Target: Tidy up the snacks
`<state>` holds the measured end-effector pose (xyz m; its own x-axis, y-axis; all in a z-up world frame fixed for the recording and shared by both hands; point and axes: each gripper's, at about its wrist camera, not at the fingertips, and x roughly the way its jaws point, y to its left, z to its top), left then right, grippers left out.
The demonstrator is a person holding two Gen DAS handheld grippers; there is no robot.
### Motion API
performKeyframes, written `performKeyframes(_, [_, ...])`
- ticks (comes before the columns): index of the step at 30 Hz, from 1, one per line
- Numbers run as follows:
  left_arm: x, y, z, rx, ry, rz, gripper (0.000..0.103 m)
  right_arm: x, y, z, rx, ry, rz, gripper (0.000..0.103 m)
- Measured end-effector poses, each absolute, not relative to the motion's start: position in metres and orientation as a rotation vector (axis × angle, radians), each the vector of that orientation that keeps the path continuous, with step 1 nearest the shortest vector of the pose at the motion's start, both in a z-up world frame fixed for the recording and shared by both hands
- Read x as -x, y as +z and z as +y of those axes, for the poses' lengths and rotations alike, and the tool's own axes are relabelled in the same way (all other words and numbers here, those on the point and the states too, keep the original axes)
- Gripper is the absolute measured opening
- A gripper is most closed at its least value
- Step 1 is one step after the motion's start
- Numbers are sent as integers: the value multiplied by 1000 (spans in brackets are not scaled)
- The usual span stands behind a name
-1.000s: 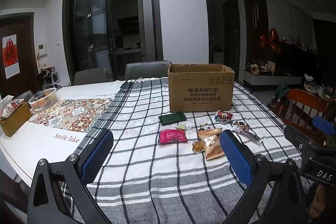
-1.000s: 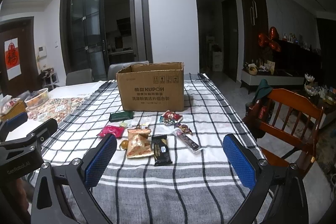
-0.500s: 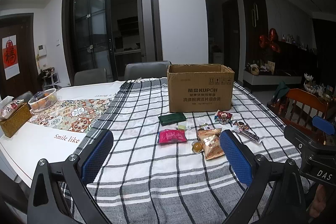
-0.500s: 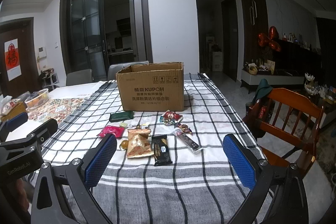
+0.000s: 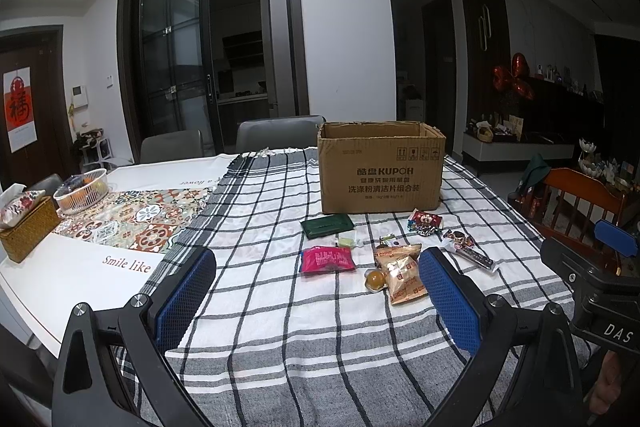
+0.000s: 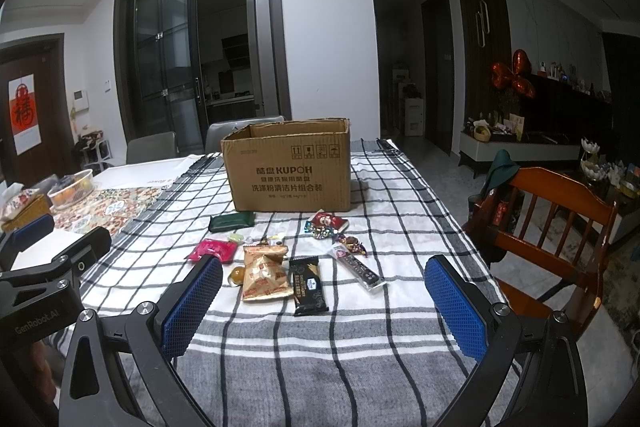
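An open cardboard box [image 5: 381,167] [image 6: 289,167] stands on the checked tablecloth [image 5: 260,227]. In front of it lie several snacks: a dark green packet [image 5: 327,226] [image 6: 233,221], a pink packet [image 5: 327,259] [image 6: 212,250], tan packets [image 5: 402,269] [image 6: 265,271], a black packet [image 6: 309,285], a long dark bar [image 6: 358,266] [image 5: 472,255], a red packet [image 5: 426,219] [image 6: 329,222] and a round yellow sweet [image 5: 374,279] [image 6: 237,275]. My left gripper [image 5: 316,297] is open and empty, short of the snacks. My right gripper [image 6: 324,307] is open and empty, hovering near the black packet.
A wicker tissue box [image 5: 24,223] and a white fruit basket [image 5: 82,189] sit at the table's left end. A wooden chair [image 6: 548,223] stands at the right edge. Grey chairs [image 5: 276,133] stand behind the table.
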<state>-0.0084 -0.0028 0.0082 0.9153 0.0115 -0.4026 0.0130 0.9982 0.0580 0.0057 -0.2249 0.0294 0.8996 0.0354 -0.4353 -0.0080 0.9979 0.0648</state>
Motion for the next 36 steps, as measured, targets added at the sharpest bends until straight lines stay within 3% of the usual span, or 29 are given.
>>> performKeyframes(28, [-5, 1, -22, -93, -58, 446, 103, -16, 19, -232, -58, 43, 474, 102])
performKeyframes(36, [-35, -6, -48, -143, -109, 473, 94, -44, 11, -246, -34, 59, 495, 102])
